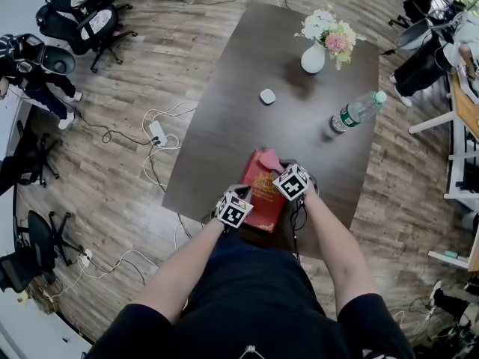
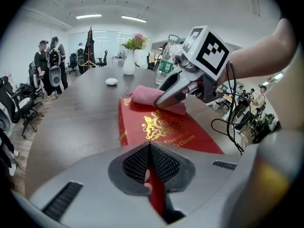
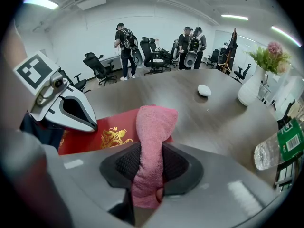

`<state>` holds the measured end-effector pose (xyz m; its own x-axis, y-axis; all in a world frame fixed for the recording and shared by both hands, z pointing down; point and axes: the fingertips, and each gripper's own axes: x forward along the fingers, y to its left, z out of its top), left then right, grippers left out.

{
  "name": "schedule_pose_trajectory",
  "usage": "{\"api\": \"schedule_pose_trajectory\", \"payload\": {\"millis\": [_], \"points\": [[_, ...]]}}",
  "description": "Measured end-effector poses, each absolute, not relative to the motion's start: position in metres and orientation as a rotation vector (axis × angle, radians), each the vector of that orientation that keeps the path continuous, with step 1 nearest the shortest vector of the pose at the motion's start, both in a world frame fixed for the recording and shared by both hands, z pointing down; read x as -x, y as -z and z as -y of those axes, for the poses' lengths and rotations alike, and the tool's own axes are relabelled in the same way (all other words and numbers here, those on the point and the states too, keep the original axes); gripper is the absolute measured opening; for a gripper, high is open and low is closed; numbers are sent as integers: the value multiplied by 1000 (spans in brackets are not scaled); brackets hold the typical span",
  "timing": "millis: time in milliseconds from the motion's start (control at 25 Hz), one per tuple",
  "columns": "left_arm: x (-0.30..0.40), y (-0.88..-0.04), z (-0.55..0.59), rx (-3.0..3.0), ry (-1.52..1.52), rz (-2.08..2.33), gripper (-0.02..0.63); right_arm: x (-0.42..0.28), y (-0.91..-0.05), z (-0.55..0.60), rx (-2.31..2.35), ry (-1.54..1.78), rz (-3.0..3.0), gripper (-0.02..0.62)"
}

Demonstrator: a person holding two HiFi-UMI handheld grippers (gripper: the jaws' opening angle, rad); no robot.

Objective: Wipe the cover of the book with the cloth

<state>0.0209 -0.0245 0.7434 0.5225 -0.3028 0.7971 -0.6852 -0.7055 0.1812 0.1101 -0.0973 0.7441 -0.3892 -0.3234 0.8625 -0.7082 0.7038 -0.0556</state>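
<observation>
Your left tool (image 2: 151,167) is clamped tight on the near edge of the red book (image 2: 167,127). The book lies flat at your end of the dark counter (image 1: 299,133). Its cover is flat and stiff, with gold print. Your right tool (image 3: 149,170) squeezes a soft, fuzzy pink cloth (image 3: 153,125). The cloth's loose end rests on the far part of the cover. Farther off, a round white vase (image 1: 313,58) holds flowers (image 1: 329,30), near a clear plastic bottle (image 1: 358,112).
</observation>
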Motion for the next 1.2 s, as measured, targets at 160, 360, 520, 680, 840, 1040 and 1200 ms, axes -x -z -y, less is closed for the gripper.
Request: {"api": "schedule_pose_trajectory", "payload": {"millis": [160,360,520,680,840,1040,1200], "points": [[-22,-742,23,-2282,-1064,794,-5,-114,-741,95,-791,-531,1990,121],[-23,-739,28,-2298,-1053,810,-5,-124,-743,93,-805,-543,1977,121],[-23,-740,26,-2293,-1055,802,-5,-128,-743,90,-807,-551,1979,121],[-22,-742,25,-2289,-1059,800,-5,-133,-744,87,-811,-560,1976,121],[-23,-743,23,-2284,-1060,792,-5,-139,-742,84,-825,-570,1971,121],[-21,-743,23,-2288,-1059,797,-5,-144,-741,81,-847,-579,1963,121],[-23,-739,27,-2298,-1055,804,-5,-150,-739,81,-855,-590,1964,121]]}}
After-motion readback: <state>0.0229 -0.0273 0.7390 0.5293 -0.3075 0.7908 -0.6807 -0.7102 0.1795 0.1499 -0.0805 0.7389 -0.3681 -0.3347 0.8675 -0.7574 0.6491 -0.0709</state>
